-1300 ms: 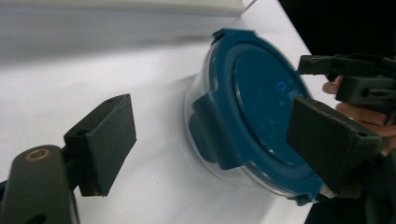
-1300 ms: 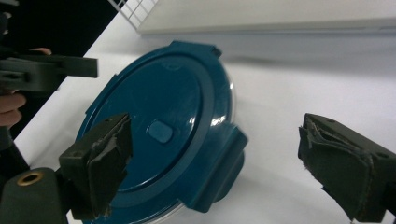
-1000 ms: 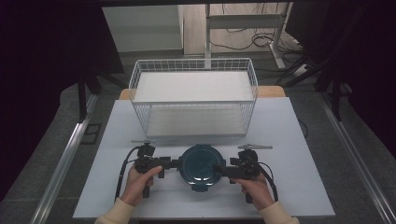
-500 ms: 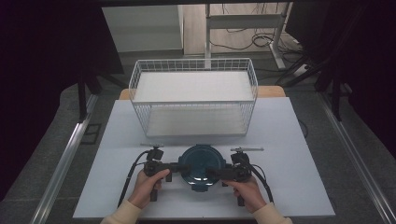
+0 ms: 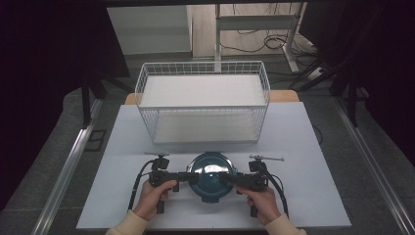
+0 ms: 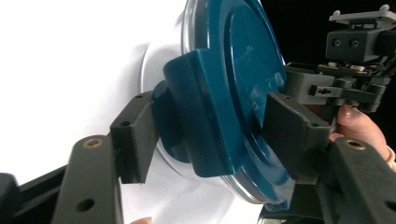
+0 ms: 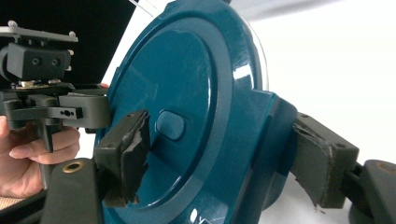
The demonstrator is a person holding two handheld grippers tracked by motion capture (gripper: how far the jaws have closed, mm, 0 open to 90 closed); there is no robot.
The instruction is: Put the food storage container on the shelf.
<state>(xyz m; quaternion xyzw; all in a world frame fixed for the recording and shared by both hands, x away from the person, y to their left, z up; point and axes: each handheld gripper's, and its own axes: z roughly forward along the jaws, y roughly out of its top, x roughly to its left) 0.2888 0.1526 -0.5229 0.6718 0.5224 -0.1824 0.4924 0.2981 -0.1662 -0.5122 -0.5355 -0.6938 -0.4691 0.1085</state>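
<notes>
A round dark-teal container with a lid sits on the white table near its front edge. My left gripper is shut on the clasp at its left side, and my right gripper is shut on the clasp opposite. In the left gripper view, the black jaws of the left gripper pinch a teal side tab of the container. In the right gripper view, the right gripper clamps the other tab of the container. I cannot tell whether the container is lifted off the table.
A white wire basket with a white bottom stands at the back middle of the table. Bare table surface lies to the left and right of the hands. Beyond the table edges are dark floor, metal rails and cables.
Both grippers have moved inward against the container's sides, and the hands sit slightly closer together. The container has barely shifted.
</notes>
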